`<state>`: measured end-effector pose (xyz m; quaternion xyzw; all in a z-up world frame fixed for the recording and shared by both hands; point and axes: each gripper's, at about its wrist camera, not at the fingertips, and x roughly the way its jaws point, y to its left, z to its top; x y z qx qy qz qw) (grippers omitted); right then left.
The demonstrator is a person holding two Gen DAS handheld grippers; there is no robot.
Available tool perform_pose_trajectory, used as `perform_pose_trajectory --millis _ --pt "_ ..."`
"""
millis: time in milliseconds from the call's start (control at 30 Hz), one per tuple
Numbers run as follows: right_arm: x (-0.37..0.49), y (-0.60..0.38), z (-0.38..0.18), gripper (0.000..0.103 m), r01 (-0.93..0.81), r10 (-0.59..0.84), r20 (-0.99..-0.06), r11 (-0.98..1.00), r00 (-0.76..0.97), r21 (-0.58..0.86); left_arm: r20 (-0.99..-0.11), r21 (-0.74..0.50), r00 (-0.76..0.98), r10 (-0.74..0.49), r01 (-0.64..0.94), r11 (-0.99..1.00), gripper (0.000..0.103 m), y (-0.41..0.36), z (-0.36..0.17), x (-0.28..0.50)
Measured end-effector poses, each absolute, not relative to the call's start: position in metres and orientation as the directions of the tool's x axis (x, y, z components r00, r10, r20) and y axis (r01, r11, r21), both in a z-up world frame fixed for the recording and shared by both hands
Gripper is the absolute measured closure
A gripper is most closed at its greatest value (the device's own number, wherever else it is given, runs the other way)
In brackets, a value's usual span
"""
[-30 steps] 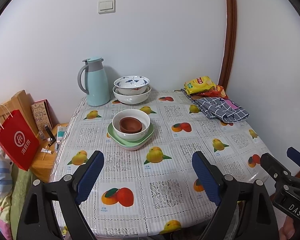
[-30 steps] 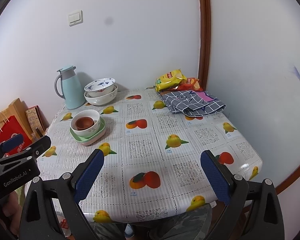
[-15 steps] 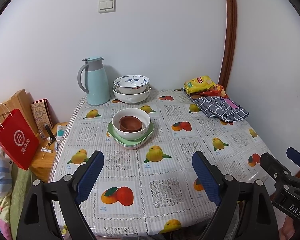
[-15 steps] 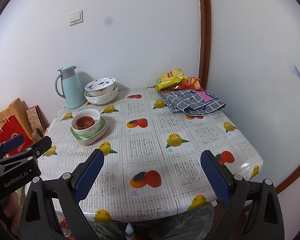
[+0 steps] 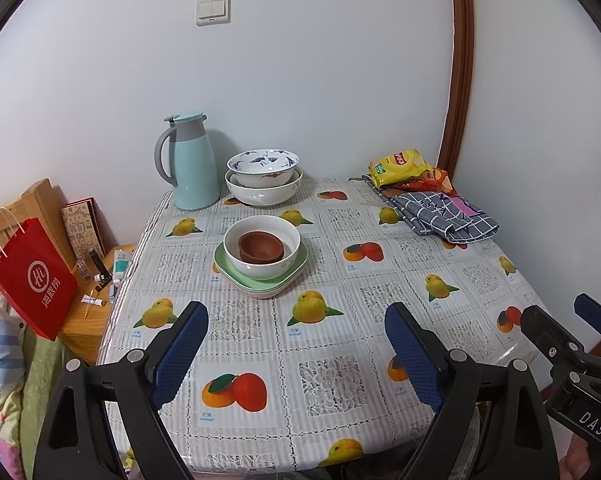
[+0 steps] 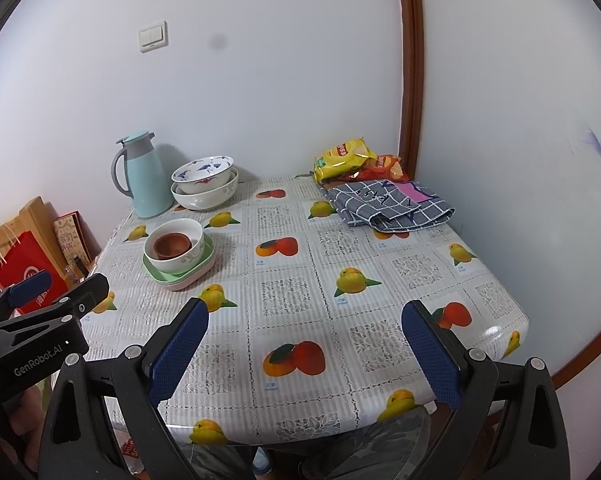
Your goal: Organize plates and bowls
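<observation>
On the fruit-print table (image 5: 340, 360) a small brown bowl (image 5: 260, 246) sits inside a white bowl (image 5: 262, 268), which rests on stacked green plates (image 5: 292, 278). Behind them a blue-patterned bowl (image 5: 262, 166) is nested in a larger white bowl (image 5: 264, 194). My left gripper (image 5: 296, 354) hangs open over the near edge, well short of the stack, with nothing between its blue pads. From the right wrist, the same stack (image 6: 176, 254) lies far left and the nested bowls (image 6: 204, 184) at the back. My right gripper (image 6: 304, 354) is open and empty too.
A pale blue thermos jug (image 5: 190, 162) stands at the back left by the wall. Snack bags (image 5: 404, 166) and a folded checked cloth (image 5: 444, 218) lie at the back right. A red paper bag (image 5: 32, 280) and a low wooden stand (image 5: 88, 316) are left of the table.
</observation>
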<state>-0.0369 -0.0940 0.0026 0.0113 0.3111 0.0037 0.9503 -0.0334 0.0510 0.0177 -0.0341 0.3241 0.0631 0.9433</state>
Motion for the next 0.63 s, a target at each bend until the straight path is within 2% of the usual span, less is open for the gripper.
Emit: perform_pose_trajectory --millis 633 --pt "-0.0352 -0.0942 0.0000 0.007 -0.001 0.010 -0.589 1.000 0.808 0.016 -0.597 0.006 0.793 0.122 -0.149 0.989 0.012 0.0496 0.0189 -0.0296"
